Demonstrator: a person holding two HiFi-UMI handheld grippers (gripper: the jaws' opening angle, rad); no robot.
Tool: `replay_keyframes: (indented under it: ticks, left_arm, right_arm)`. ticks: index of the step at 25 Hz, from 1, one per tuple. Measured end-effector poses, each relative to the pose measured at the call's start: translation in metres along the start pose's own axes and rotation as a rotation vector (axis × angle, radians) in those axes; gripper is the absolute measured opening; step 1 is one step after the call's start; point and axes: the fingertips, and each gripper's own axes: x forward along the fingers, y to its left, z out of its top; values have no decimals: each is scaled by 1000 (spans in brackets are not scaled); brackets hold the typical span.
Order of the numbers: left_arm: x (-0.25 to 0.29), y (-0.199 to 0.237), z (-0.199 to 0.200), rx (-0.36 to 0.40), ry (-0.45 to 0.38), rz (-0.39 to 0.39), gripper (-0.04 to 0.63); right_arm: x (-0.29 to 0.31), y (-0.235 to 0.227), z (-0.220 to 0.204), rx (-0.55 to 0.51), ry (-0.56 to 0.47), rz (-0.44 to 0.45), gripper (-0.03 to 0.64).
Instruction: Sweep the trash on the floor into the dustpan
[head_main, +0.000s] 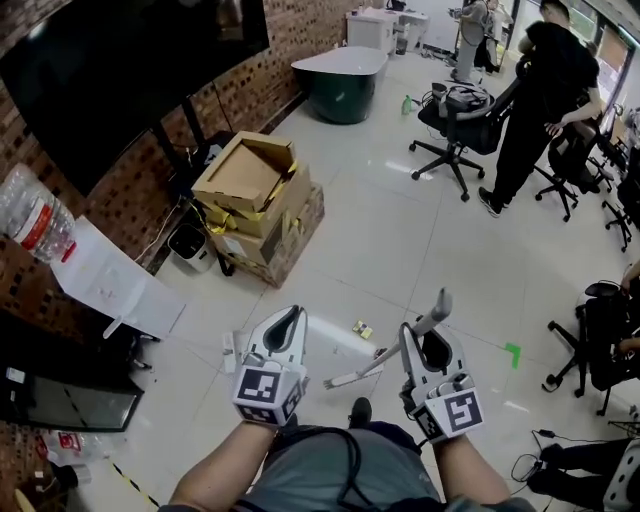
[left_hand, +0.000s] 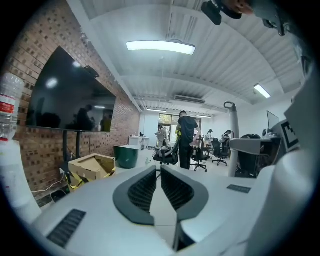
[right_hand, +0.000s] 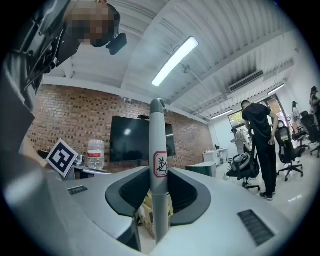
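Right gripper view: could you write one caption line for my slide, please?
Right gripper shut on a grey round handle with a red-bordered label, black screen on the red brick wall behind.

The tiled floor (head_main: 400, 250) is shining glossy, the cardboard boxes (head_main: 245, 175) are looking matt, the broom handle (right_hand: 157, 140) smooth grey.

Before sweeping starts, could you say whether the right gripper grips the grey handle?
Shut: the right gripper has both jaws pressed against the grey handle.
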Motion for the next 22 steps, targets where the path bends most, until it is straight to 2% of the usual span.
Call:
replay_keyframes:
  ticks: [6,11,18,22]
  left_arm:
    - [18,-1,-12,7,30,93,28]
    - [33,10,-29,0,43,83,28]
    - [46,60,-49,-54,74,81,28]
    - [60,77,-53,-44,71,67,28]
  right_arm:
    - [11,-31,-14,27,30,94,114]
    - [31,-36,-24,2,52,176,112]
    - [83,-51,-45,-15,74,49,112]
    - [106,-49,-64,-23,101,58,112]
